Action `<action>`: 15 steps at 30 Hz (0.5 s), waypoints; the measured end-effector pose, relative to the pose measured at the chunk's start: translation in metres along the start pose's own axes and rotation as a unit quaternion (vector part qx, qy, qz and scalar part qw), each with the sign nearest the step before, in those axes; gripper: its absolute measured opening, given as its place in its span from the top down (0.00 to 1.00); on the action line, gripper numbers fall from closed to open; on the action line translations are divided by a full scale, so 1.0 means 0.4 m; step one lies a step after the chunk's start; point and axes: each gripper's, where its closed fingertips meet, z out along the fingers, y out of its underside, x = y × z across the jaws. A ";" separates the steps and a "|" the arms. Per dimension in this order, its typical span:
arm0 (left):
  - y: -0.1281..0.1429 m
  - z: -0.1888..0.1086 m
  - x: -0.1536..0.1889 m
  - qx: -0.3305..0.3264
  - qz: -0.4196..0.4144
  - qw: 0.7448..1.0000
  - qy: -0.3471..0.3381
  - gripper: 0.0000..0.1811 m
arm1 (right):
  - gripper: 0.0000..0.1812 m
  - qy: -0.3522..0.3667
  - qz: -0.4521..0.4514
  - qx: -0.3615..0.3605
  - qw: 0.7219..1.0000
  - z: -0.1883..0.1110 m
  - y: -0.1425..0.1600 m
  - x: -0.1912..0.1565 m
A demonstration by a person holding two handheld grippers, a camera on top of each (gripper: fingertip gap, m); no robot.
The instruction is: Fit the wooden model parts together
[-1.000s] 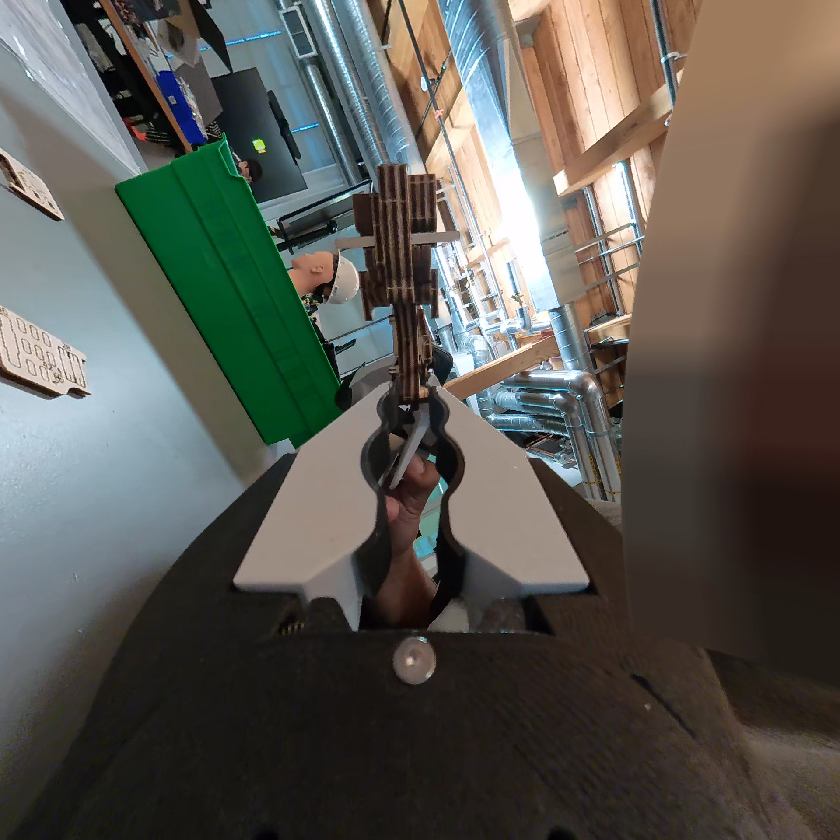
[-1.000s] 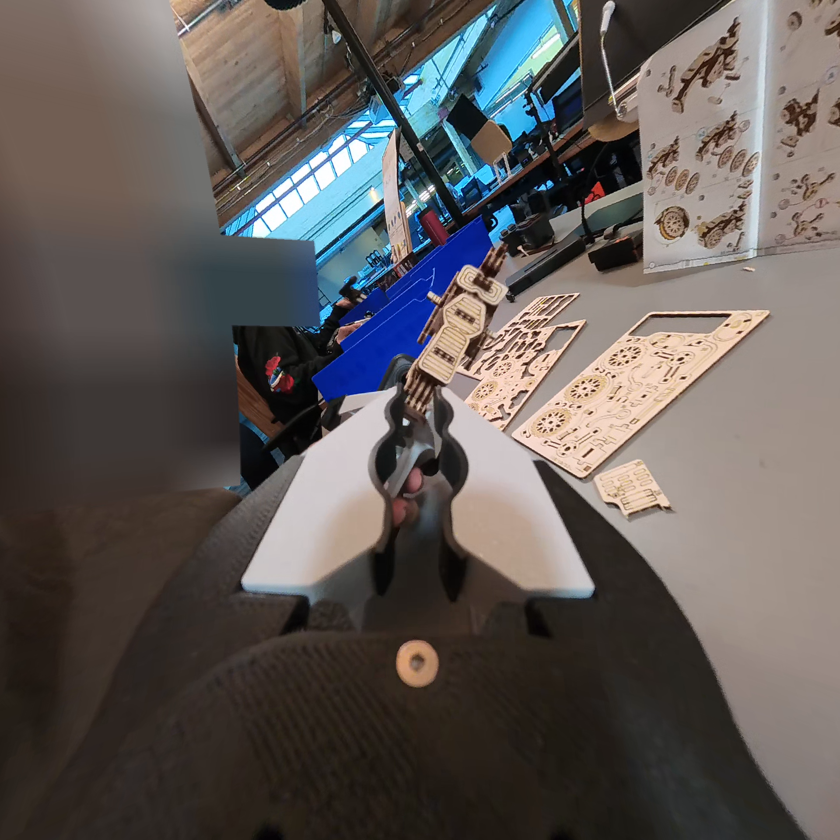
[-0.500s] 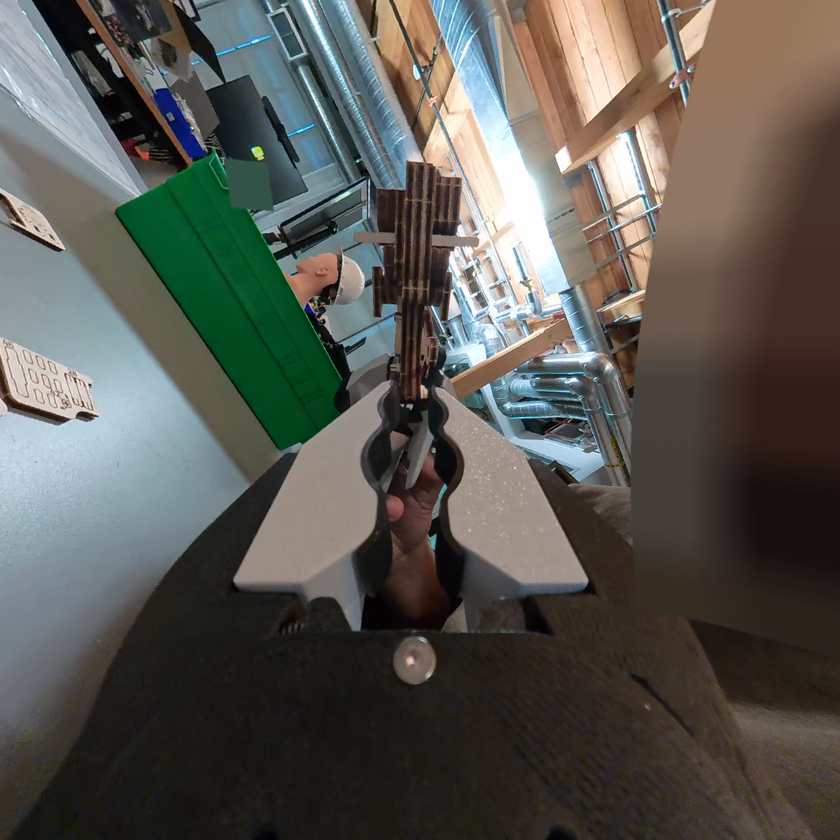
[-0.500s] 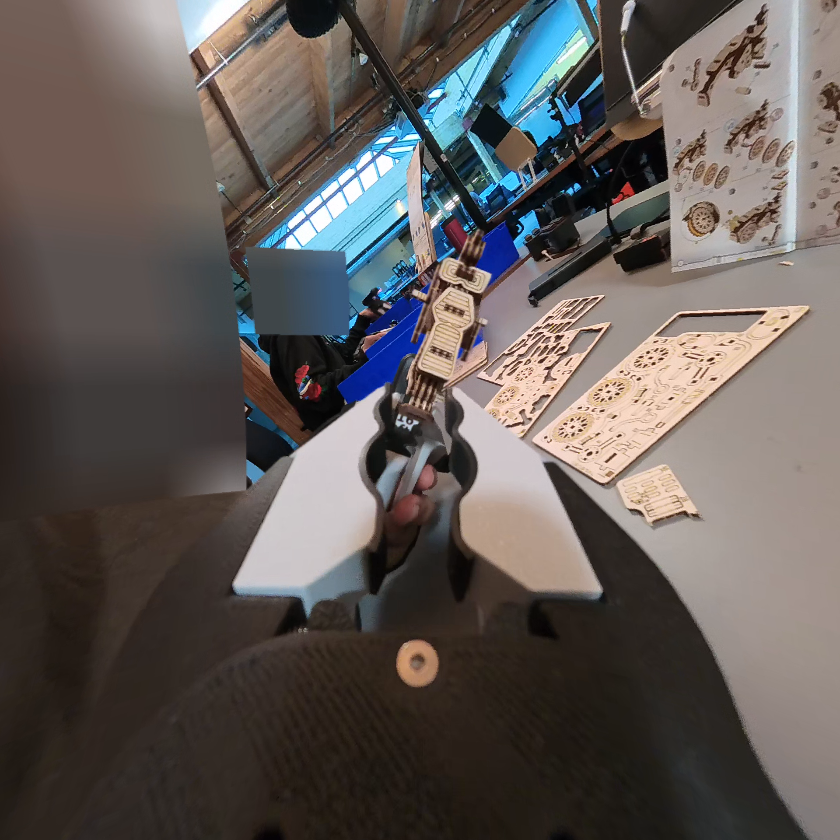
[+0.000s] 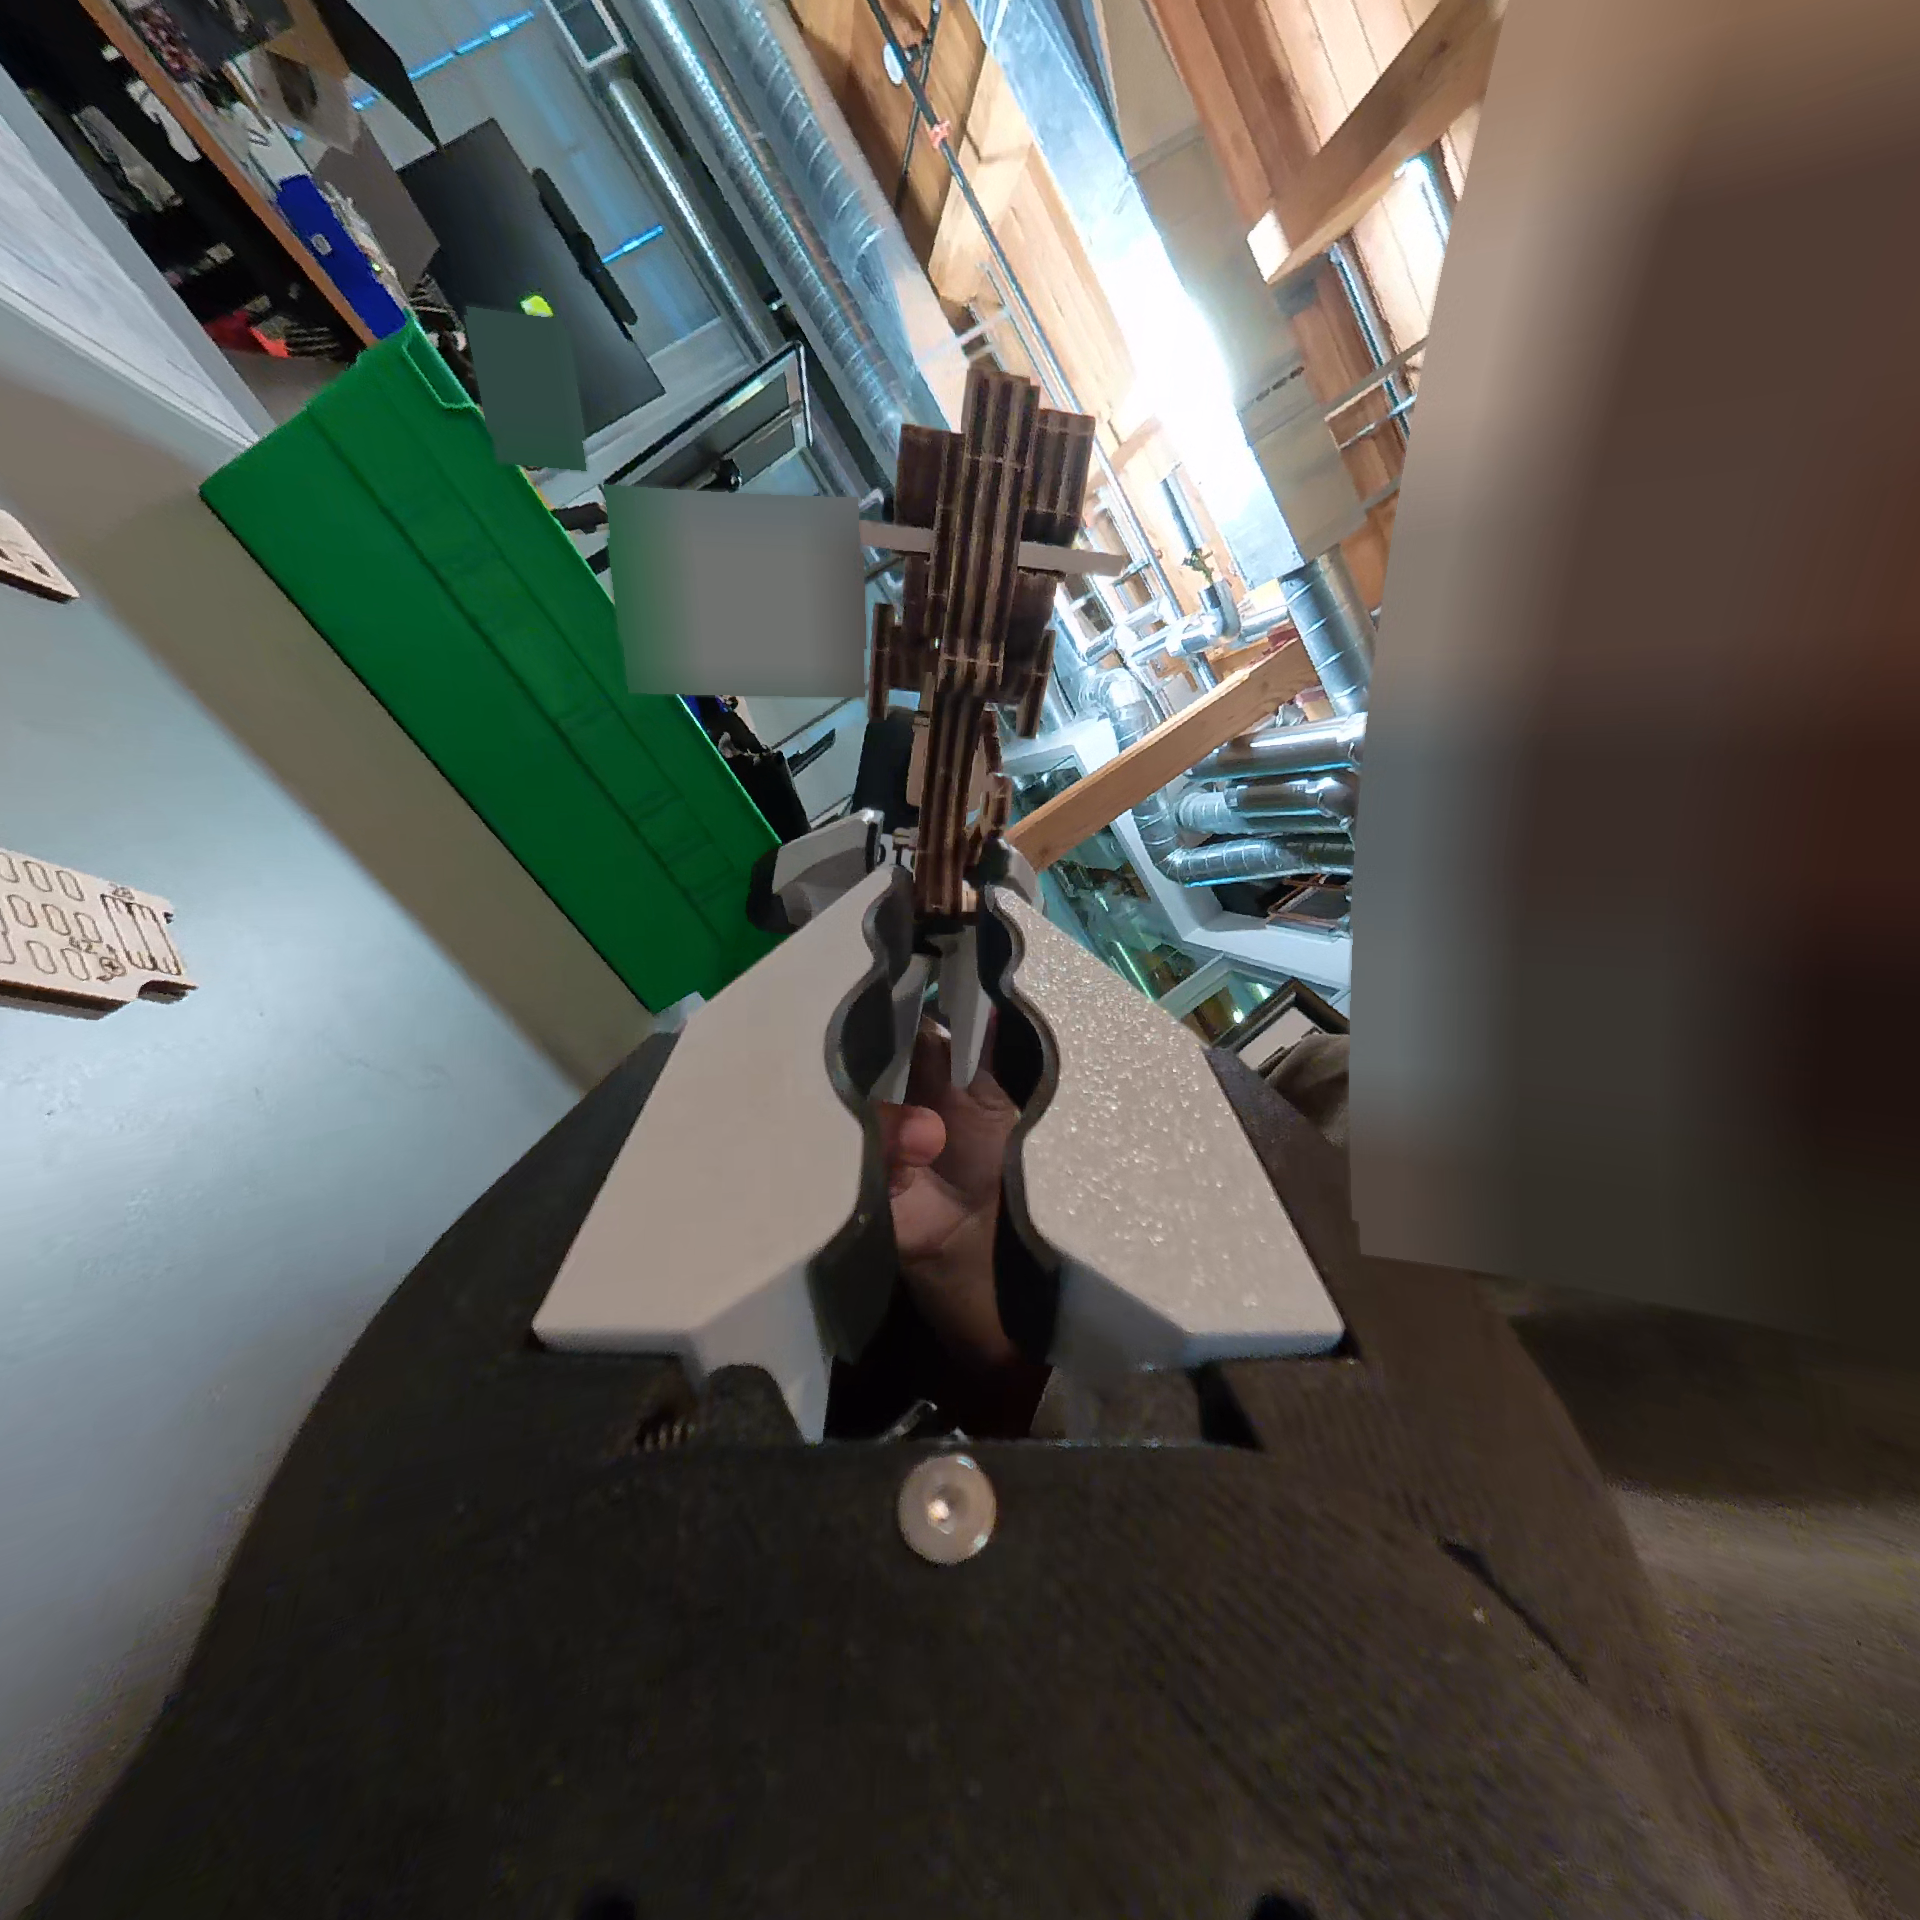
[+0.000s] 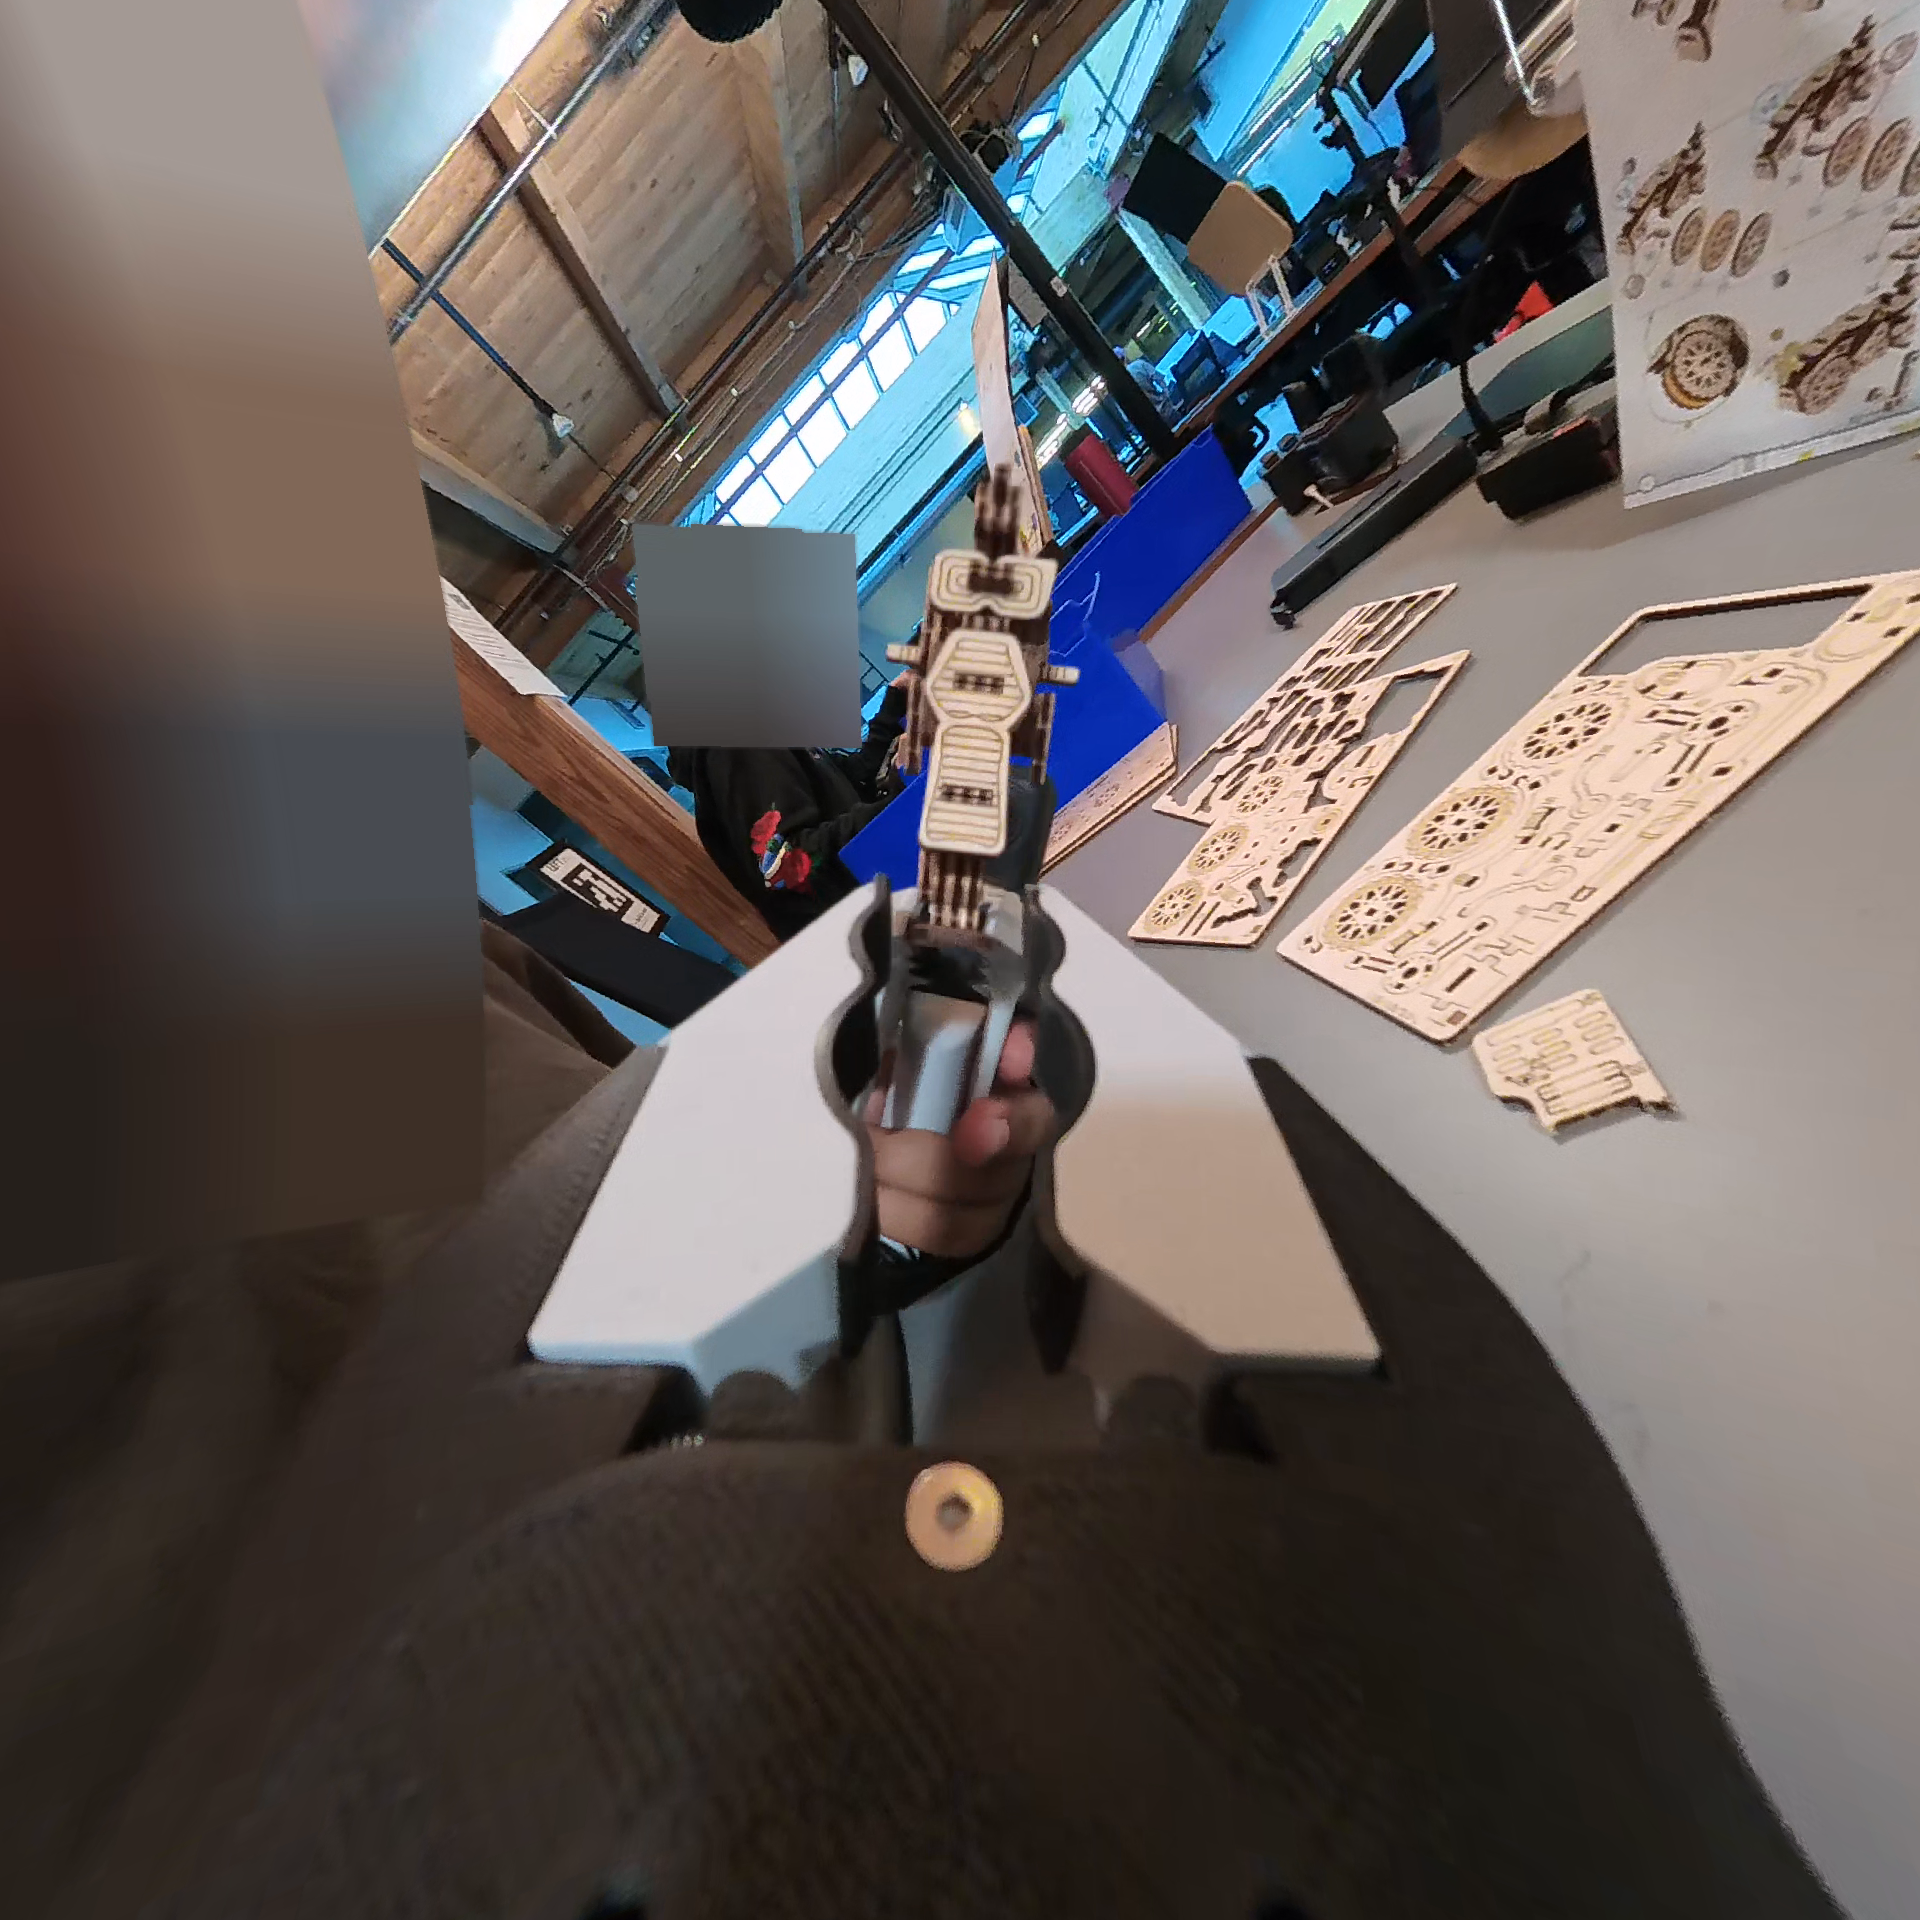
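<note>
a grey worktable in a big workshop with timber ceiling, silver ducts and blue partitions. held up in the air above it is a small layered wooden model assembly: pale laser-engraved plywood on its face, dark scorched laminated edges in the left wrist view, with thin pins sticking out sideways. both grippers pinch its lower end at once. the left gripper has its pale grey fingers closed onto the base; the right gripper is likewise clamped on the bottom tabs, each tool showing in the other's view behind the model.

the step looks like pressing or aligning parts while both tools hold the one piece. to do it well, keep the two grips in line so the thin plywood is not twisted, and squeeze along the slots, not across them; the tabs look brittle.

further out, flat plywood part sheets with wheel shapes, a small punched-out offcut, an instruction sheet standing upright, and a green plastic bin.
</note>
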 end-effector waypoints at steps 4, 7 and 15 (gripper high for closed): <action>0.016 0.008 0.003 -0.017 0.012 1.000 0.002 0.95 | 0.91 -0.008 0.003 -0.005 1.000 -0.010 0.001 -0.002; 0.018 0.008 0.000 -0.022 0.013 1.000 0.002 0.95 | 0.92 -0.008 0.000 -0.012 1.000 -0.012 0.003 -0.003; 0.019 0.011 0.000 -0.036 0.020 0.999 -0.003 0.92 | 0.93 -0.006 -0.040 -0.024 0.999 -0.013 0.004 -0.012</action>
